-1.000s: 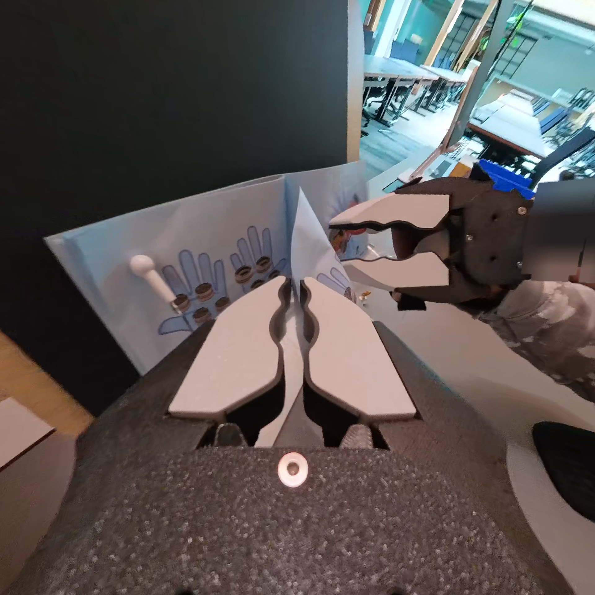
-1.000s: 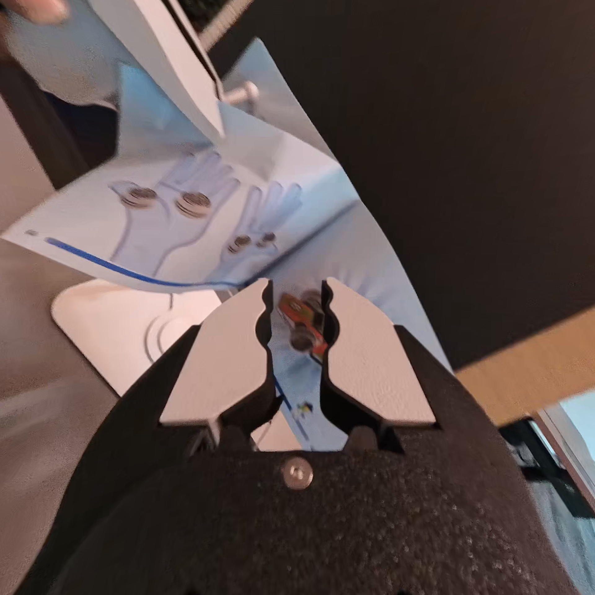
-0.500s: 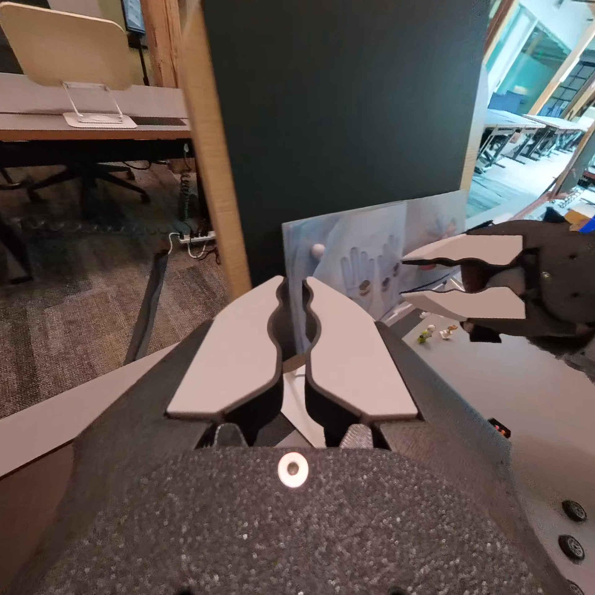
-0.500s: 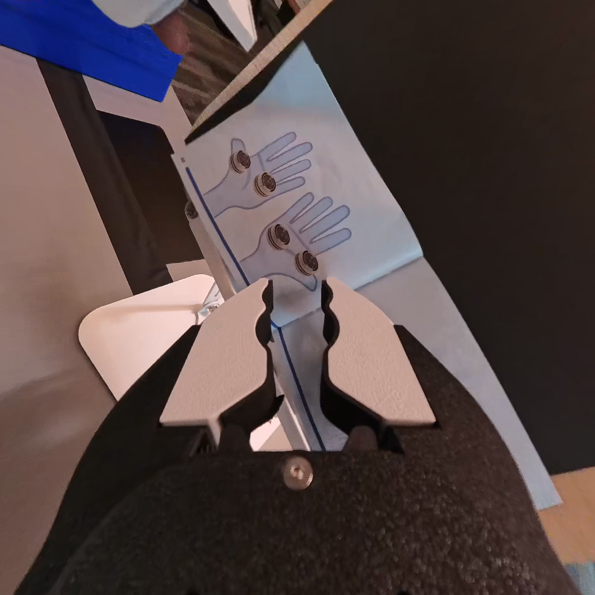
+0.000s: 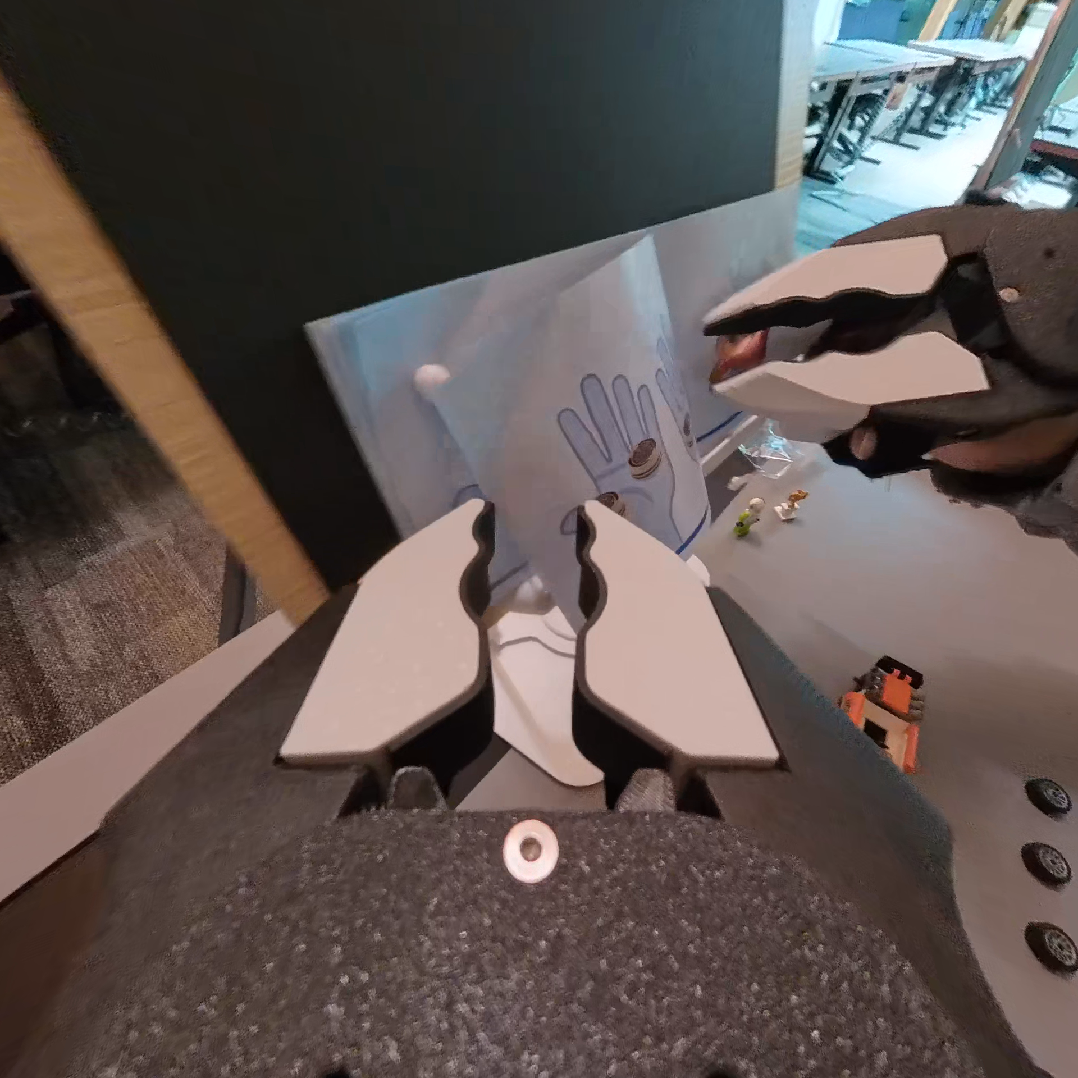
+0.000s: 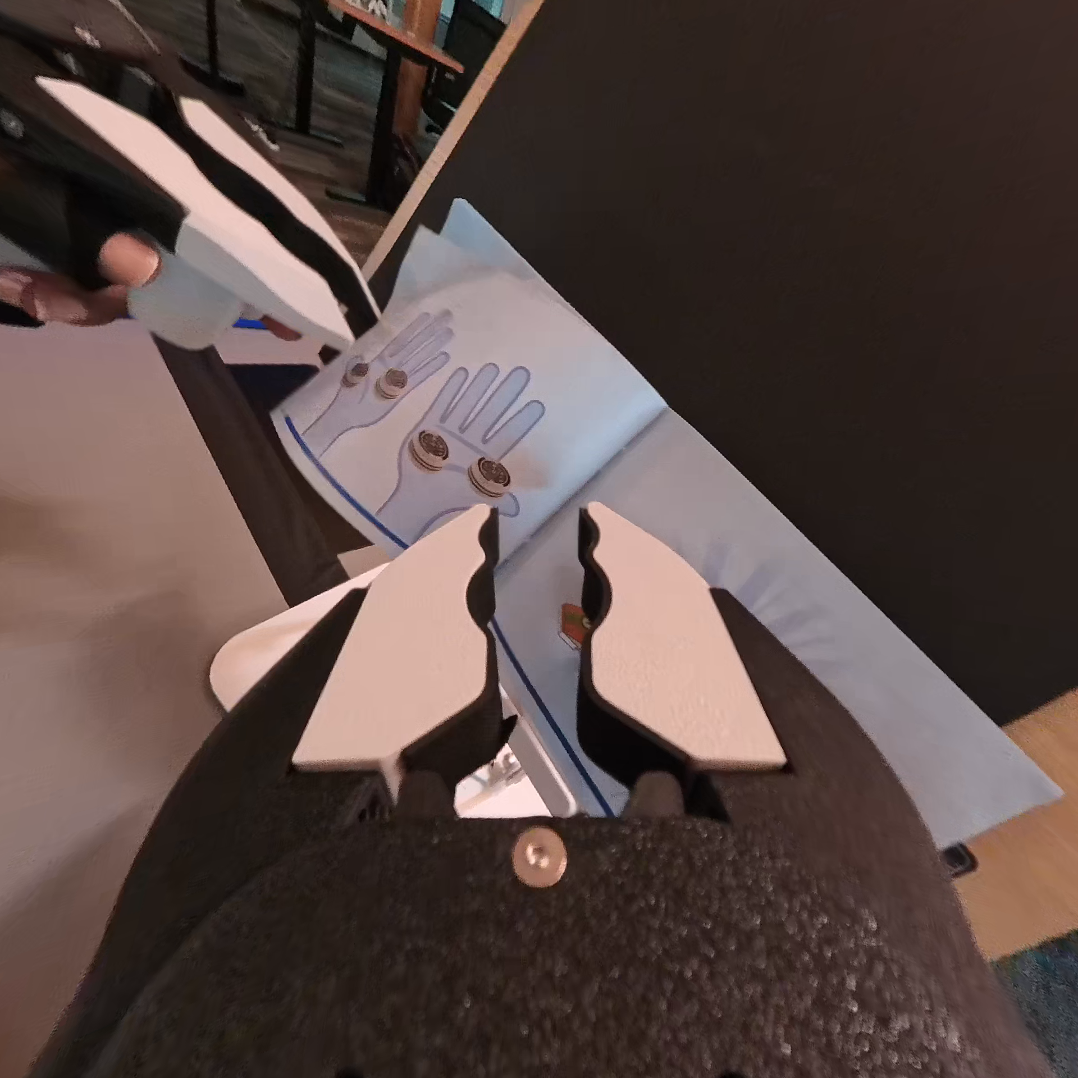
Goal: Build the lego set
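The light blue instruction booklet (image 5: pixel 525 373) stands open on a white stand (image 5: pixel 536 700) against a dark panel. One page with hand drawings (image 5: pixel 618 443) curves upright just beyond my left gripper (image 5: pixel 534 513), whose jaws are apart and hold nothing. My right gripper (image 6: pixel 536 513) is open and empty, pointing at the booklet's fold (image 6: pixel 583 496). It also shows in the left wrist view (image 5: pixel 709 350), at the booklet's right side. In the right wrist view the left gripper (image 6: pixel 350 329) is at the far corner of the hand-drawing page (image 6: pixel 496 396). An orange Lego car (image 5: pixel 886 717) sits on the grey table.
Three black wheels (image 5: pixel 1050 875) lie in a row at the right edge of the table (image 5: pixel 846 612). Two minifigures (image 5: pixel 749 516) and a clear plastic bag (image 5: pixel 770 455) lie near the booklet. The table's left edge drops to a carpeted floor (image 5: pixel 87 583). The stand's base (image 6: pixel 262 659) is on the table. One gripper's finger ends stand about 11 centimeters off the other's. The orange Lego car (image 5: pixel 886 717) is about equally far from each gripper, around 30 centimeters.
My left gripper was shut on a booklet page and now has its jaws apart, with the page free. The page has swung across. My right gripper stays open near the booklet.
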The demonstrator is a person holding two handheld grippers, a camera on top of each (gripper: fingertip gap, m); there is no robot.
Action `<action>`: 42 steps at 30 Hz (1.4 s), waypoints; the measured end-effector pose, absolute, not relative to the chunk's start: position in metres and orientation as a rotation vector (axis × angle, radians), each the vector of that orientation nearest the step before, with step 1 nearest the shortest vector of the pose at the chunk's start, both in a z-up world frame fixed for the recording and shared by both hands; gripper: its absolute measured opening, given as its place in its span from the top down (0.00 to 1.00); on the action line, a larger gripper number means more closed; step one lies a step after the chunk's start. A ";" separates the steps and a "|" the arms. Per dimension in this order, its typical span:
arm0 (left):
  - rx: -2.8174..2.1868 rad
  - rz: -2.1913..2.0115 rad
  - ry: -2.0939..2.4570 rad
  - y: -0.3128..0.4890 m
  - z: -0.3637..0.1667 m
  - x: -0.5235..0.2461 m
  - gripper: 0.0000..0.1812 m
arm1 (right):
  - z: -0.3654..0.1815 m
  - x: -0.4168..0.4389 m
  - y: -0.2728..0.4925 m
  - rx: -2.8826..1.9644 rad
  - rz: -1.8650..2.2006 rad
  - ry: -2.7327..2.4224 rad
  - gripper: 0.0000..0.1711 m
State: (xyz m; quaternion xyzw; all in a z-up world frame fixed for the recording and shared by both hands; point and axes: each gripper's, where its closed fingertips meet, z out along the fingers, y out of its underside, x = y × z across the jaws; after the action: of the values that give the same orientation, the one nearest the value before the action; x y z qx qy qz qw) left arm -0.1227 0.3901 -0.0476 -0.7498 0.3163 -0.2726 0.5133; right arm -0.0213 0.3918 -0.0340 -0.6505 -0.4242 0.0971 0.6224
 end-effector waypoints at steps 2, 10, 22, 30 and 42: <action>-1.747 -0.659 0.820 0.379 -0.041 -0.106 0.88 | -0.034 -0.018 0.393 -1.499 0.230 -0.955 0.85; -1.543 -0.733 0.714 0.368 0.011 -0.107 0.93 | -0.038 -0.009 0.394 -1.513 0.238 -0.930 0.86; -1.741 -0.713 0.529 0.404 -0.036 -0.146 0.90 | -0.042 -0.008 0.393 -1.521 0.200 -0.947 0.86; -1.808 -0.532 0.599 0.405 -0.065 -0.166 0.92 | -0.047 -0.001 0.394 -1.530 0.203 -0.942 0.86; -1.804 -0.387 0.625 0.406 -0.055 -0.126 0.87 | -0.047 -0.003 0.393 -1.532 0.198 -0.931 0.86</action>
State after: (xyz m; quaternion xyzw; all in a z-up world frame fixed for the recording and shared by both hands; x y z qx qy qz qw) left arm -0.1263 0.4064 -0.0554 -0.7659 0.2652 -0.1644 0.5622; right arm -0.0027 0.3929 -0.0474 -0.6662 -0.4048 0.0863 0.6204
